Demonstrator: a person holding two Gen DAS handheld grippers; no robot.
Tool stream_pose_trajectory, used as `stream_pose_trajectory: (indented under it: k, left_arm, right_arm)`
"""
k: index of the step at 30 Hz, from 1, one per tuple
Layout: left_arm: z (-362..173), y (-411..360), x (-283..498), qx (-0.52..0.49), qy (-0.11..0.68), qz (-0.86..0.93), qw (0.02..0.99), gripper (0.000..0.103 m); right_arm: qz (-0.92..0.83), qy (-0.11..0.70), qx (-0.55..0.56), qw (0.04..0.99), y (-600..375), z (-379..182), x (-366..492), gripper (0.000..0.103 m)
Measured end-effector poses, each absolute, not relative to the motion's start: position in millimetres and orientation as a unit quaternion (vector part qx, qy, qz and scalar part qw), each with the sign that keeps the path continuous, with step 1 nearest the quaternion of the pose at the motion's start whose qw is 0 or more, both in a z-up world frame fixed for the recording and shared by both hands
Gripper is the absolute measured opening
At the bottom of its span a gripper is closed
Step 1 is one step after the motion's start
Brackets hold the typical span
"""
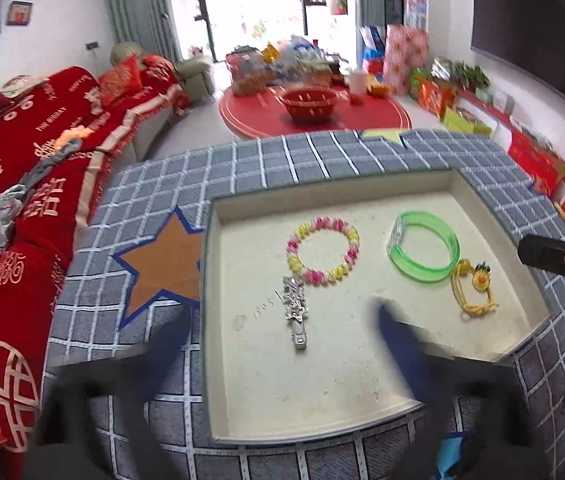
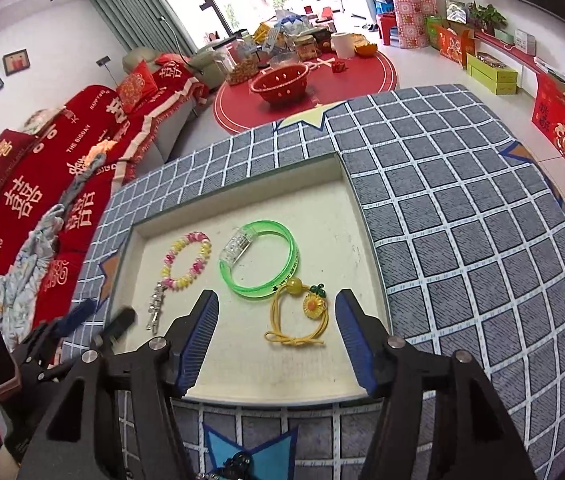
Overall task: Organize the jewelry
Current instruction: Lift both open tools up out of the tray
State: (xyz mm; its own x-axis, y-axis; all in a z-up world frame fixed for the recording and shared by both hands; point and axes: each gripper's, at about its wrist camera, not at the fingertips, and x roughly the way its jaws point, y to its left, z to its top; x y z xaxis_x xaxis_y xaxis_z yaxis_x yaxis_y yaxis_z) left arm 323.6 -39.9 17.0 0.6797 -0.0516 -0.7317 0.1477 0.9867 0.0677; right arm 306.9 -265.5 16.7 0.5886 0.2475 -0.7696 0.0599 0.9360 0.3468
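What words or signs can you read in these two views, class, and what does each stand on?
"THE BIGDAY": red sofa cover.
"WEDDING": the same cover's near edge, right wrist view.
"HAPPY": its far end, faint.
Large Chinese double-happiness signs: also on the cover.
Dark print on the green bangle: too small to read.
Red boxes: patterned, print unreadable.

Cream square tray [image 2: 358,216], grey rim. Ahead of grippers: pink/yellow bead bracelet [image 2: 187,260], clear green plastic bangle [image 2: 262,258], yellow cord hair tie w/ sunflower charm [image 2: 298,320], silver metal clip [image 2: 156,306]. Blue-grey cloth [image 2: 462,240], white grid, orange star.
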Motion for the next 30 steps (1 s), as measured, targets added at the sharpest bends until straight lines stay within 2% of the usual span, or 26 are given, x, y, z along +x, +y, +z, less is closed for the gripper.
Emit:
stream_pose_trajectory:
  k: [3, 9, 10, 11, 12, 26, 30]
  left_arm:
    - [29.8, -39.0, 309.1, 0.071, 0.378, -0.061, 0.921, 0.103]
    - [50.3, -29.3, 279.8, 0.064, 0.361, -0.070, 0.928, 0.103]
    - [51.7, -29.1, 274.4, 0.063, 0.359, -0.070, 0.929, 0.103]
    - [53.4, -29.5, 268.3, 0.064, 0.357, -0.070, 0.929, 0.103]
    - [55.3, -27.8, 262.5, 0.063, 0.357, -0.072, 0.929, 0.103]
    - [48.3, -17.5, 198.1, 0.054, 0.364, -0.068, 0.927, 0.103]
    - [35.2, -12.7, 192.4, 0.042, 0.396, -0.072, 0.915, 0.103]
  right_arm:
    - [0.058, 0.440, 0.173, 0.879, -265.8, 29.0, 294.6, 0.072]
    - [0.067, 0.421, 0.179, 0.887, -269.0, 47.2, 267.3, 0.074]
    - [0.066, 0.419, 0.177, 0.888, -268.7, 49.3, 263.6, 0.087]
    - [0.064, 0.414, 0.175, 0.891, -269.1, 53.3, 257.8, 0.093]
    - [0.064, 0.409, 0.174, 0.894, -269.4, 56.0, 253.7, 0.094]
    - [0.054, 0.361, 0.174, 0.915, -284.1, 72.6, 178.3, 0.096]
    - [0.043, 0.347, 0.177, 0.920, -291.0, 70.7, 156.5, 0.096]
